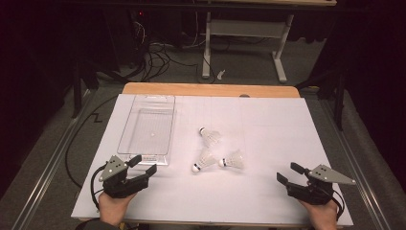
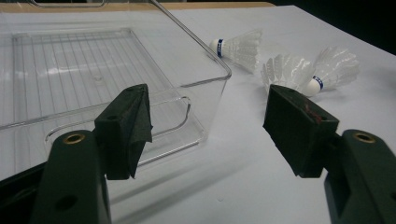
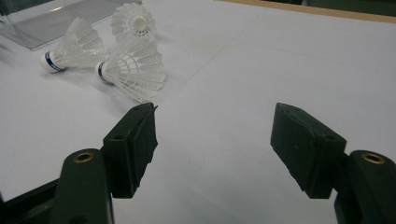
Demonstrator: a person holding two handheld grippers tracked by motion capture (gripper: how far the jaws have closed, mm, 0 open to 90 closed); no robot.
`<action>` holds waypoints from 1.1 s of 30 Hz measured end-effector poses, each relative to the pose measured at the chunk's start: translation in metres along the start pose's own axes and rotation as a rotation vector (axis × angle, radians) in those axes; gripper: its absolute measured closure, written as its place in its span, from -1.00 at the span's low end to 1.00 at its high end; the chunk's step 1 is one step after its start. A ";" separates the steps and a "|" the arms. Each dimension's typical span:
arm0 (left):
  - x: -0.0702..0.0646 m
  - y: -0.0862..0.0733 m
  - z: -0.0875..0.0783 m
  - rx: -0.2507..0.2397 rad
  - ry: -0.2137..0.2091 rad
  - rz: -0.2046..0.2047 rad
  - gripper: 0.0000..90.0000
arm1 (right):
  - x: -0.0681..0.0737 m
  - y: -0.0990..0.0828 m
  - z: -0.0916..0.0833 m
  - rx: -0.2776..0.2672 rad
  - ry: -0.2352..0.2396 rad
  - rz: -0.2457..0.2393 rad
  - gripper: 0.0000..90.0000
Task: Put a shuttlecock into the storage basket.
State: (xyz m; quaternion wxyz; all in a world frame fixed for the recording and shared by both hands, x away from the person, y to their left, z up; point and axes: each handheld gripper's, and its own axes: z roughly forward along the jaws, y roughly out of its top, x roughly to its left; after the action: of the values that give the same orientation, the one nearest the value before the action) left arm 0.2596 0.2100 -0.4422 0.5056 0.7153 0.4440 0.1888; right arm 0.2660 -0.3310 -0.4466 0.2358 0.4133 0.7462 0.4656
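Nothing had yet been picked up. Three shuttlecocks lay loose on the desk (image 1: 268, 120), none in the clear bin (image 1: 125, 129), which stood empty at the left; judging by the layout, the work was to put them into it, and all of that remained.

The far shuttlecock (image 1: 209, 136) lay near the bin's right wall, with the middle one (image 1: 203, 160) and the right one (image 1: 232, 160) just beside each other nearer the person.

The left gripper (image 1: 142, 164) rested at the bin's near corner, its fingers (image 2: 126, 126) spread wide with nothing between them. The right gripper (image 1: 290, 173) sat well apart at the desk's right, fingers (image 3: 135, 140) likewise wide and empty.

The high view gave the whole layout and both hands. The left gripper view showed the bin's ribbed floor and handle cut-out up close, confirming it held nothing. The right gripper view showed the blue bands at the cork bases and the open feather skirts.
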 end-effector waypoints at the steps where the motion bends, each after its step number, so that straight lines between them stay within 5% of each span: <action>1: 0.000 0.000 0.000 -0.001 -0.001 0.000 -0.27 | 0.000 0.000 0.000 -0.002 0.001 -0.001 -0.30; 33: -0.006 0.002 0.004 -0.003 -0.026 0.000 -0.26 | -0.001 0.000 0.000 -0.003 0.012 0.010 -0.29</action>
State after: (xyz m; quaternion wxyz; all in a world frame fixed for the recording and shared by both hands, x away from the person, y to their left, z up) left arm 0.2602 0.2027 -0.4404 0.5123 0.7169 0.4372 0.1802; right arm 0.2665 -0.3314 -0.4469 0.2295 0.4139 0.7448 0.4705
